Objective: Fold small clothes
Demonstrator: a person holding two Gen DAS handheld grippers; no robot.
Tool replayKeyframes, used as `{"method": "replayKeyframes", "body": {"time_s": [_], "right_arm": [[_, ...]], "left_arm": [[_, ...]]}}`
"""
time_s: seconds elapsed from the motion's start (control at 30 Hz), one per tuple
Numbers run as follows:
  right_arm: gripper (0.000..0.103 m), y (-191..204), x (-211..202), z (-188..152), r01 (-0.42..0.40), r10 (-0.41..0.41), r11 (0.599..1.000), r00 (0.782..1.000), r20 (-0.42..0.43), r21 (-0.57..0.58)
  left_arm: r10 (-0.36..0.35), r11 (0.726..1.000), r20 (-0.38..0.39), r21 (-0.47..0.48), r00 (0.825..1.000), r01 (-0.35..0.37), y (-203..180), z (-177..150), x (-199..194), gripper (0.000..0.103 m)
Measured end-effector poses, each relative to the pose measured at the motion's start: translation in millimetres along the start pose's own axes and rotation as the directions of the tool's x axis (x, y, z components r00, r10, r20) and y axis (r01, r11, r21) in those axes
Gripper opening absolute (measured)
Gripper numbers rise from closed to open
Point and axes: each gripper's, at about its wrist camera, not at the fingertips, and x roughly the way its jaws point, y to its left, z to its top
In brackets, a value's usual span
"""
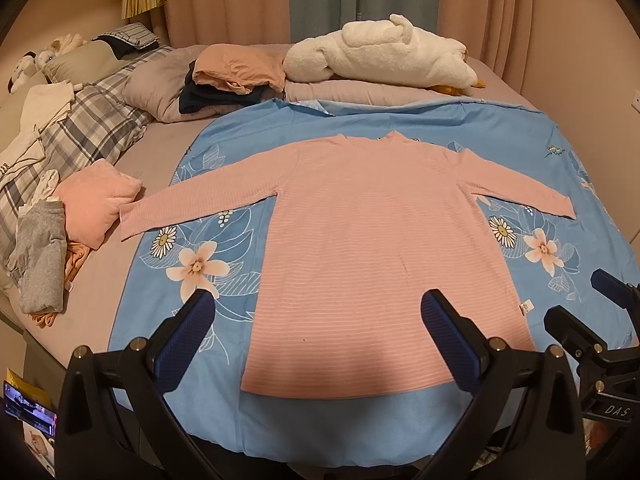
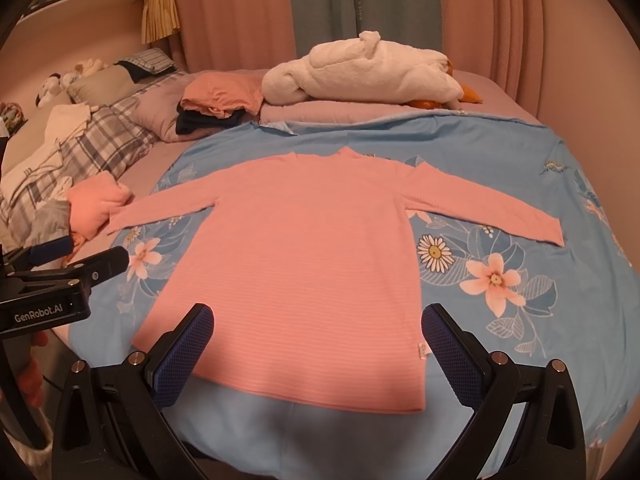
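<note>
On the blue floral sheet (image 1: pixel 520 132), spread over the bed, a pink striped long-sleeved shirt (image 1: pixel 372 248) lies flat with its hem nearest the cameras, collar away and both sleeves stretched out to the sides. Nothing of it looks folded yet, so the step in hand is judged to be the first fold.

The left gripper (image 1: pixel 316 320) hovers just short of the hem, jaws wide and holding nothing. The right gripper (image 2: pixel 318 328) hangs over the hem's other half, jaws equally wide and bare.

To do this well, each gripper would take a sleeve near its cuff, pinching one layer only and not the sheet beneath, then lay it across the chest so the edges run parallel to the side seams. Thin knit will likely drag and wrinkle if pulled low, so lifting clear before carrying across should keep the body flat.

Left of the shirt, a folded pink garment (image 1: pixel 98 204) sits touching or just beside the left cuff, with a grey garment (image 1: pixel 40 256) next to it; that cuff may snag there. Beyond the collar lie a stack of folded clothes (image 1: pixel 232 76) and a white plush goose (image 1: pixel 380 56), well apart from the shirt. Plaid bedding (image 1: pixel 92 120) lies farther left.
</note>
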Motion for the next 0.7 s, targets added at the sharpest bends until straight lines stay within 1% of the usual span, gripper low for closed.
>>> {"method": "replayKeyframes", "body": {"time_s": [0.7], "right_arm": [[0.103, -0.3, -0.4, -0.5, -0.006, 0.006, 1.000, 1.000, 0.003, 0.002]], "left_arm": [[-0.009, 1.000, 0.003, 0.007, 1.000, 0.009, -4.7, -1.1, -1.3, 0.103]]}}
